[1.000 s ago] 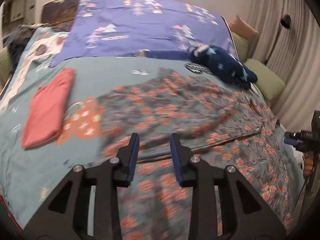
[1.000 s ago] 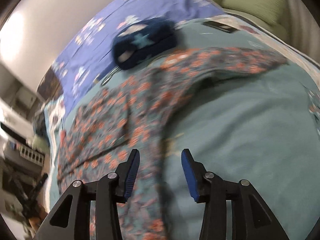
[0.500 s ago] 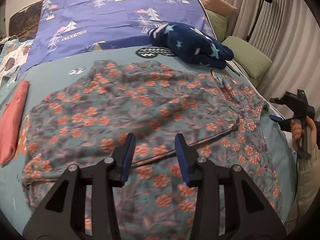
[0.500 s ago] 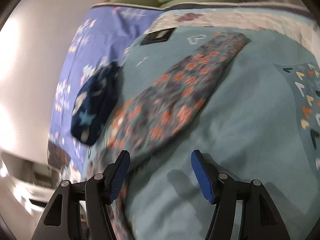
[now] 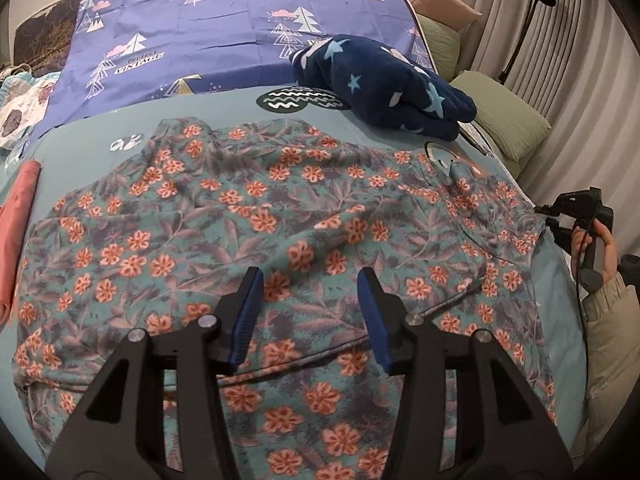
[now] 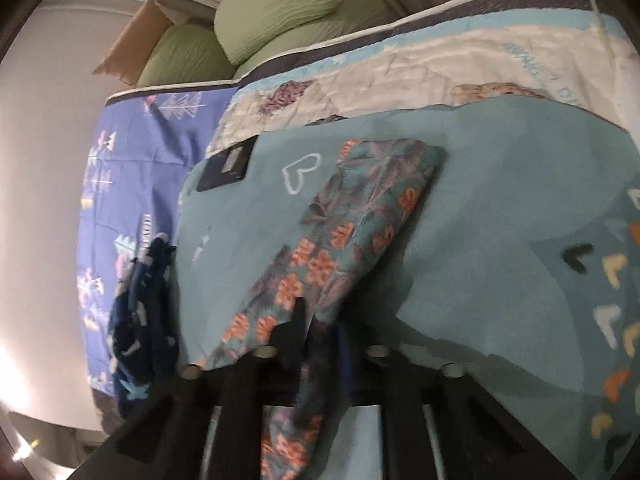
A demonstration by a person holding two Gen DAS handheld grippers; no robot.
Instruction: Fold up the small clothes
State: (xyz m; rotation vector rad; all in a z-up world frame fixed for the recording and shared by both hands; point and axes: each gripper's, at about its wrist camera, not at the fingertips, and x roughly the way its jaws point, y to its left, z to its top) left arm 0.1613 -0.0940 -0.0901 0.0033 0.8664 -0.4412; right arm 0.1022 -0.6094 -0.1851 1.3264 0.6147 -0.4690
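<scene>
A floral garment (image 5: 304,232), teal-grey with orange flowers, lies spread across the bed. My left gripper (image 5: 308,316) is open and empty, hovering over its near middle. In the right wrist view my right gripper (image 6: 320,336) is shut on the floral garment's edge (image 6: 344,240), with cloth bunched between the jaws. The right gripper also shows in the left wrist view (image 5: 580,212) at the garment's right edge, held by a hand.
A folded pink garment (image 5: 16,232) lies at the left. A navy star-print fleece (image 5: 384,88) sits at the back right on a purple tree-print sheet (image 5: 224,28). Green pillows (image 5: 508,120) and curtains lie to the right of the bed.
My right gripper has gone from open over the teal cover to shut on the garment's edge. My left gripper moved right over the garment and opened wider.
</scene>
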